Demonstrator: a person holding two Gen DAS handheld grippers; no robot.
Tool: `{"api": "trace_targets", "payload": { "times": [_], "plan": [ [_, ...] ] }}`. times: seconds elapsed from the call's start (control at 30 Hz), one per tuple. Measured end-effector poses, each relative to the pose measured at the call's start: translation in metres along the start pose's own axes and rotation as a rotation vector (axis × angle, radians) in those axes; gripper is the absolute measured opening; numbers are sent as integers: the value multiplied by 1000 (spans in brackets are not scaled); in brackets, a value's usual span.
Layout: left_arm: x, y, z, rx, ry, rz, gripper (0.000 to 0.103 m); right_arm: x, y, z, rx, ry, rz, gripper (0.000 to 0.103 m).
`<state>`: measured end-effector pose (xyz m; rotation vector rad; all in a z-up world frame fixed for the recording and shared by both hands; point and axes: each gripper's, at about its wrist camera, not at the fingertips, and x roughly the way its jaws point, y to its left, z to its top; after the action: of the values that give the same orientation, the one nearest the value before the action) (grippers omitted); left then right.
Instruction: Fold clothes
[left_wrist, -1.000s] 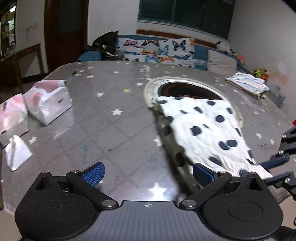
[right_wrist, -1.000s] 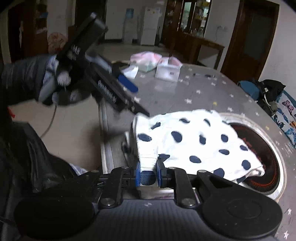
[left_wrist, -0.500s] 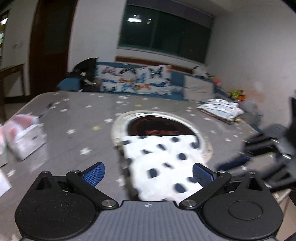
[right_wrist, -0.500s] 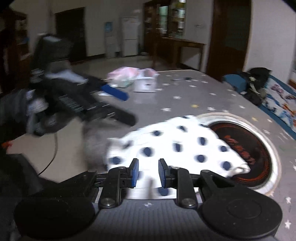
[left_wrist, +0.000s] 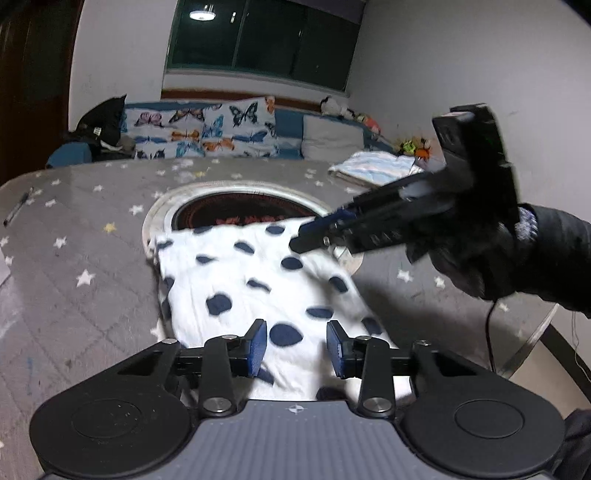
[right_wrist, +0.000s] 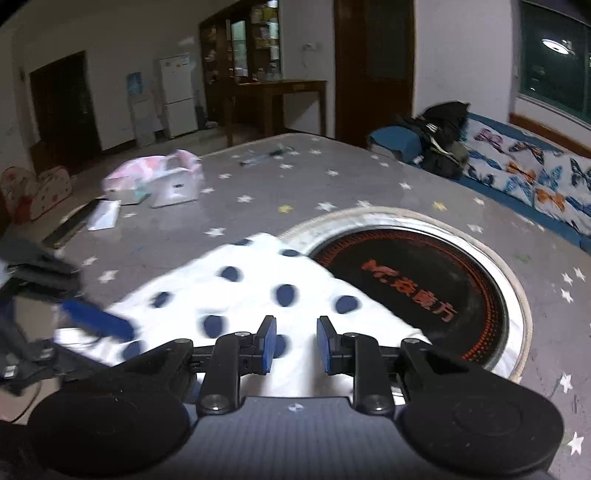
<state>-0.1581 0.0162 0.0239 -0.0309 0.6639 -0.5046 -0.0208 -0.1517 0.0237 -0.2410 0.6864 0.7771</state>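
Star-printed grey table (left_wrist: 92, 295), round cooktop (right_wrist: 424, 280) with orange characters, too stylised to read.
Your polka-dot garment (left_wrist: 258, 280) lies folded over the cooktop's near rim. Your left gripper (left_wrist: 295, 345) is closing, cloth between the jaws; pad contact cannot be confirmed. Your right gripper (right_wrist: 293, 349) stands slightly parted above the cloth, gripping nothing.

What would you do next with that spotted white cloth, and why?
Probably let the closing left gripper finish pinching the near edge of the spotted cloth: cloth lies between its pads, which do not visibly press yet. The right gripper is open over the cloth, gripping nothing.
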Motion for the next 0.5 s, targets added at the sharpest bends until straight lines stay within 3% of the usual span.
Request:
{"api": "trace_targets", "payload": {
  "times": [0.3,0.4,0.5],
  "plan": [
    [1,12,-7,-25,32,9,37,22,-53,-9,125,17,-118,23],
    [-8,10,-2,-19,2,11,38,12,-45,3,83,-10,-94,23],
    [-13,7,2,-14,-13,7,38,8,-28,17,41,-22,-10,25]
  ]
}}
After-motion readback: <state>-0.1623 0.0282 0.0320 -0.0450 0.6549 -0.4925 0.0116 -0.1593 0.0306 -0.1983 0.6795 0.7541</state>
